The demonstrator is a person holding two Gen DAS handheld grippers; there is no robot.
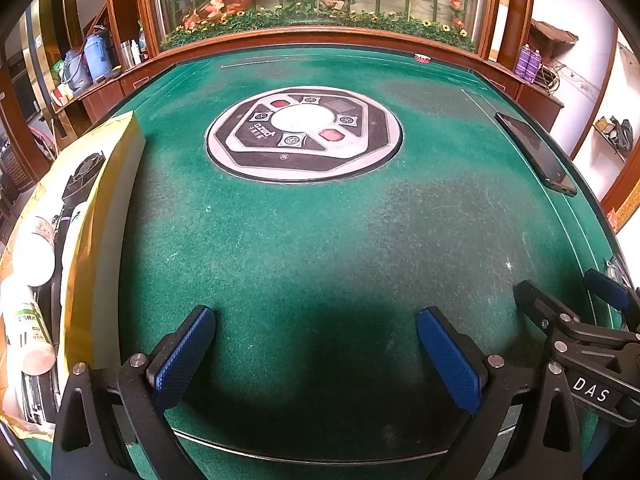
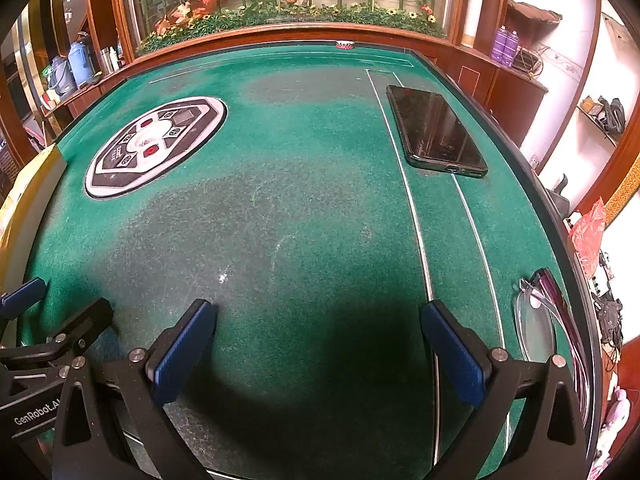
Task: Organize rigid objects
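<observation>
the yellow-and-white cardboard box lies open along the left edge of the worktop, and it already holds white plastic bottles with printed labels and some dark items packed side by side; what the dark items are is hard to tell. that part of the tidying looks done. left out on the green felt worktop are a black slab smartphone, lying flat beside the right edge toward the far right corner, and a pair of clear-lensed glasses with dark-purple temples at the right edge near the front. whether these belong in the box is a guess, but they are the only loose rigid things in view, so the job seems mostly finished with at most these two to collect. a small red-and-white object sits at the far edge, too small to identify.

the round grey-and-black control panel set into the middle of the worktop is built in and not part of the sorting.

the left tool is spread wide with nothing between its blue pads, tilted down over bare felt at the front edge. the right tool is equally released and empty, just beside it, nearer the glasses and phone.
</observation>
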